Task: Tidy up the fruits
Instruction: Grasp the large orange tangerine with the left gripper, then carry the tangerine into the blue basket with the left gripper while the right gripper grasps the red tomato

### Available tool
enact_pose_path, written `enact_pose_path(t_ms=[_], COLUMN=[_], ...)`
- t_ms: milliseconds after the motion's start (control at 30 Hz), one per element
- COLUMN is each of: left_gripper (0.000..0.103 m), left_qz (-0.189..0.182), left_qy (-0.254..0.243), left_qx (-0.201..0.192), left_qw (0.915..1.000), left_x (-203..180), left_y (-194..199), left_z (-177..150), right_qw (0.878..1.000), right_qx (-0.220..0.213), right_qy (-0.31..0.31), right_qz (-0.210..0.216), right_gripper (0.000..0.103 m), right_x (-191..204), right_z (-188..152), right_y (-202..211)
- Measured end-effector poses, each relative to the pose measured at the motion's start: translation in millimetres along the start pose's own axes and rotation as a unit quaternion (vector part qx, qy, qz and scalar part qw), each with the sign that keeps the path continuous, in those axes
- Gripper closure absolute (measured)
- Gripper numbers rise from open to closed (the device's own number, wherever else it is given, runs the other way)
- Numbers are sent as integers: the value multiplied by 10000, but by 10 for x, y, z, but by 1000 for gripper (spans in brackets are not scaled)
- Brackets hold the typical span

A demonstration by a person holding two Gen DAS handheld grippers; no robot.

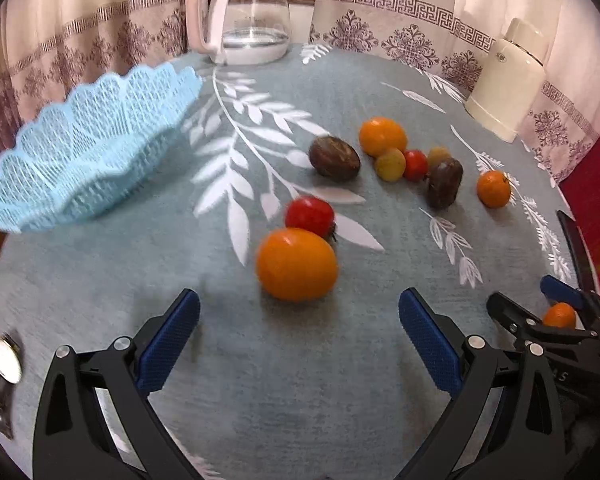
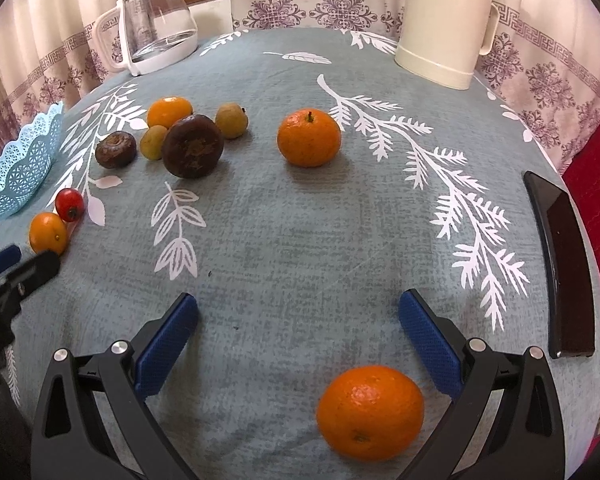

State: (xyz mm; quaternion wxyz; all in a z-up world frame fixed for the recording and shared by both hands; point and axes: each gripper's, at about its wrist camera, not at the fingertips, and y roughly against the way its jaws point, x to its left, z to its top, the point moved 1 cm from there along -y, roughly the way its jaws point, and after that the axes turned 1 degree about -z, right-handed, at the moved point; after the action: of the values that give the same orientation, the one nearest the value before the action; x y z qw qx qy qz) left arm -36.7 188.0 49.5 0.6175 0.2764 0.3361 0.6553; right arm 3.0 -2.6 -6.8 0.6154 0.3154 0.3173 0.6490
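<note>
Both sets of jaws are wide open and hold nothing; the right gripper (image 2: 298, 316) has an orange (image 2: 370, 412) between its arms on the worktop (image 2: 300, 240); the round fruit could roll away if bumped, far from the blue basket (image 1: 88, 148).

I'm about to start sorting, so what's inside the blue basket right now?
In the left wrist view the blue basket shows only bare mesh; no fruit is visible inside. Its near wall hides part of the floor, so something small there can't be ruled out.

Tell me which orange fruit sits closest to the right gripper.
The orange lying between the open fingers of the right gripper. The stemmed orange sits far ahead of it, and the others lie away to the left.
</note>
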Motion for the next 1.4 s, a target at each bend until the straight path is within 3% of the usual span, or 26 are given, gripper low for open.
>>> enact_pose_path(t_ms=[100, 367, 567, 733, 1133, 1400], left_gripper=[2, 5, 31, 59, 60, 60], left_qz=[91, -115, -238, -543, -585, -380], left_qy=[-90, 7, 80, 24, 63, 92], left_qx=[-56, 117, 147, 103, -201, -691], left_qw=[9999, 9999, 9996, 9985, 9981, 9968], left_x=[36, 160, 135, 84, 186, 378], left_y=[24, -4, -82, -67, 190, 524], left_z=[82, 33, 28, 8, -46, 80], right_qw=[10000, 10000, 10000, 10000, 9982, 9937], right_qx=[-2, -18, -34, -40, -213, -371], right_qy=[15, 15, 14, 6, -268, 123], right_qz=[2, -1, 2, 12, 493, 1053], right_gripper=[5, 5, 5, 5, 5, 5], right_x=[0, 3, -2, -6, -73, 422], right_z=[-3, -8, -14, -10, -2, 95], right_y=[4, 9, 15, 16, 105, 194])
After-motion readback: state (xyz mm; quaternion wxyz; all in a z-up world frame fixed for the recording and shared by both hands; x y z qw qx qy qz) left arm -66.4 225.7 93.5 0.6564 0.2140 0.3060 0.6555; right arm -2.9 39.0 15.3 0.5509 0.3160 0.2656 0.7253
